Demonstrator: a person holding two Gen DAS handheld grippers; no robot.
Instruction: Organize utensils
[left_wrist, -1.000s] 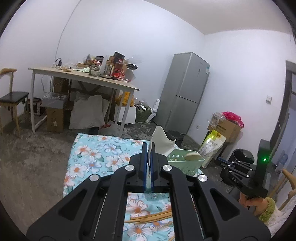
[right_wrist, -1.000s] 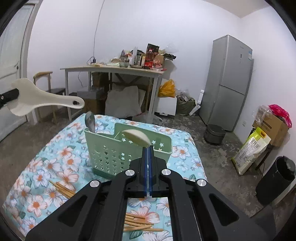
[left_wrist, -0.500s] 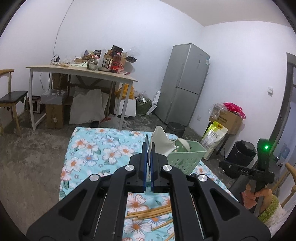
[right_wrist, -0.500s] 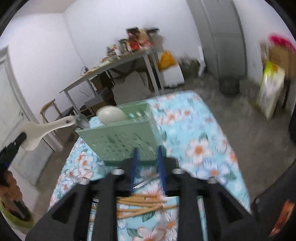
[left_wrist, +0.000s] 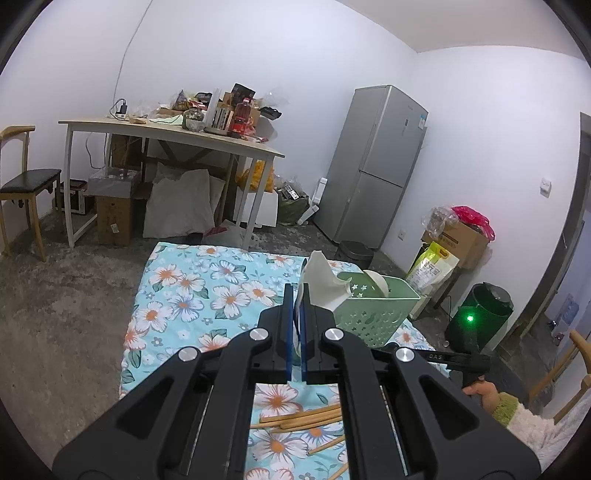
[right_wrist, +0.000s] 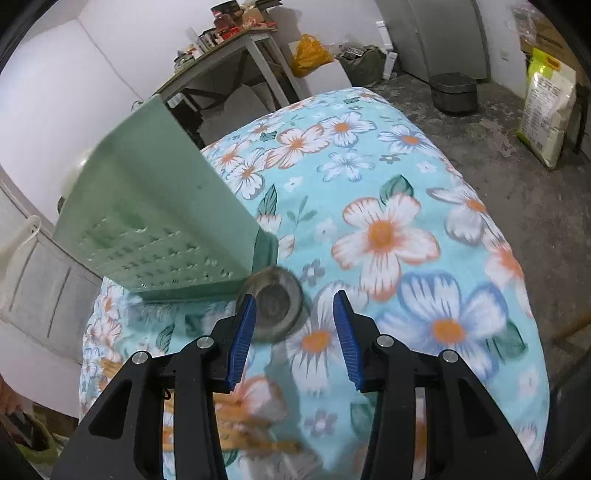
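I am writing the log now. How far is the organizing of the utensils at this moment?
Done: a pale utensil stands in the green basket. In hand: the left gripper holds a white rice paddle; the open right gripper nears a metal spoon. Left: chopsticks on the floral cloth.

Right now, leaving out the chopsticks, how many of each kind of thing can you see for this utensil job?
White rice paddle: 1
White spoon: 1
Metal spoon: 1
Green basket: 1
Total: 4
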